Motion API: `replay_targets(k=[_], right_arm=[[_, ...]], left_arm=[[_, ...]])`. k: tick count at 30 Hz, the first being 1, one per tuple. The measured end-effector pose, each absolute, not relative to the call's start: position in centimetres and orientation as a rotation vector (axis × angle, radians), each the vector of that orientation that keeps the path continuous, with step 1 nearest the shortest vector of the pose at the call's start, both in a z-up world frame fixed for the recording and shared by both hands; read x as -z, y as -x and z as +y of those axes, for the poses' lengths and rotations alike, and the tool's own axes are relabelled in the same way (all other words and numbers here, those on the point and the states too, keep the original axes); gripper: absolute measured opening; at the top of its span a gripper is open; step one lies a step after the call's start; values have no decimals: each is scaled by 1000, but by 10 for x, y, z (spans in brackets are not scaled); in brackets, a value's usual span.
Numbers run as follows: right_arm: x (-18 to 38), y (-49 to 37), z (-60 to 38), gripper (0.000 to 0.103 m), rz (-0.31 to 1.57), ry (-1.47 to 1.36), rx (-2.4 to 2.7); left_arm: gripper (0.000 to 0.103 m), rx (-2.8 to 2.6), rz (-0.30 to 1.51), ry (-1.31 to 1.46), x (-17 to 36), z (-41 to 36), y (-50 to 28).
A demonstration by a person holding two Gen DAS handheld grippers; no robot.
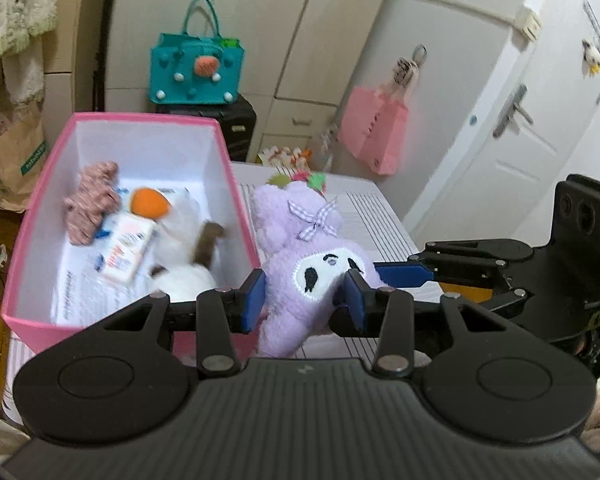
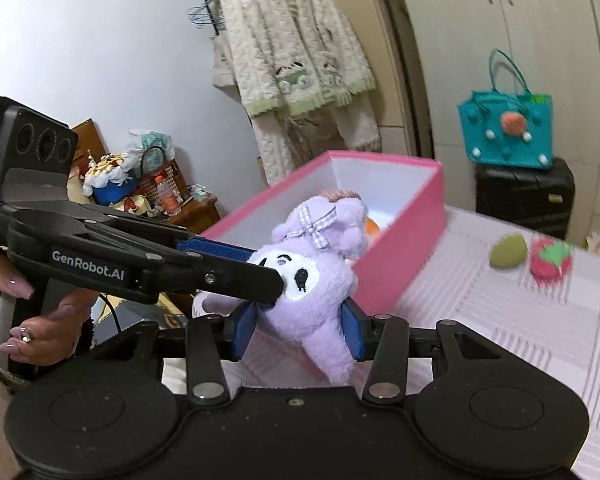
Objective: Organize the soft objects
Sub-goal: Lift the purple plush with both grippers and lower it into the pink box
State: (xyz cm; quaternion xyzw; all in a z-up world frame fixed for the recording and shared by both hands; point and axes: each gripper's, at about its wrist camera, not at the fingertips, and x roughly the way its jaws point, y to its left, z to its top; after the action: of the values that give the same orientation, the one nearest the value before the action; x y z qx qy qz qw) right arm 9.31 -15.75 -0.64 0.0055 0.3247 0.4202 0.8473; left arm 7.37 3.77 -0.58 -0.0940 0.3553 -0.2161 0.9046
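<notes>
A purple plush toy [image 1: 300, 240] with a white face and a checked bow is held in the air just right of an open pink box [image 1: 40, 200]. Both grippers are shut on it. My left gripper [image 1: 306, 298] pinches its lower body. My right gripper [image 2: 300, 326] clamps the same plush [image 2: 312, 280] from the other side; the right gripper also shows in the left wrist view, reaching in from the right [image 1: 364, 272]. Inside the box lie a pinkish knitted toy [image 1: 92, 200], a white plush with an orange part [image 1: 180, 236] and a small white packet [image 1: 126, 248].
The box [image 2: 400, 240] stands on a striped pink-white cloth [image 2: 500, 320]. A green soft fruit [image 2: 507, 255] and a red strawberry plush [image 2: 550, 262] lie on the cloth to its right. A teal felt bag [image 2: 506, 132] sits on a black suitcase behind. A fluffy jacket [image 2: 296, 60] hangs at the back.
</notes>
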Motion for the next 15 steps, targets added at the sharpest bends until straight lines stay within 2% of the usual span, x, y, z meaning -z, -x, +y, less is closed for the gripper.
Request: replay_targets(k=[9,15], right_arm=[[-7,-148,-113,51,673,50,-911],[3,-188,-82,51,706,86,-885]], left_arm=[[41,380,693,226,-7,76,-117],[42,345,737,244,-1,102,-166]])
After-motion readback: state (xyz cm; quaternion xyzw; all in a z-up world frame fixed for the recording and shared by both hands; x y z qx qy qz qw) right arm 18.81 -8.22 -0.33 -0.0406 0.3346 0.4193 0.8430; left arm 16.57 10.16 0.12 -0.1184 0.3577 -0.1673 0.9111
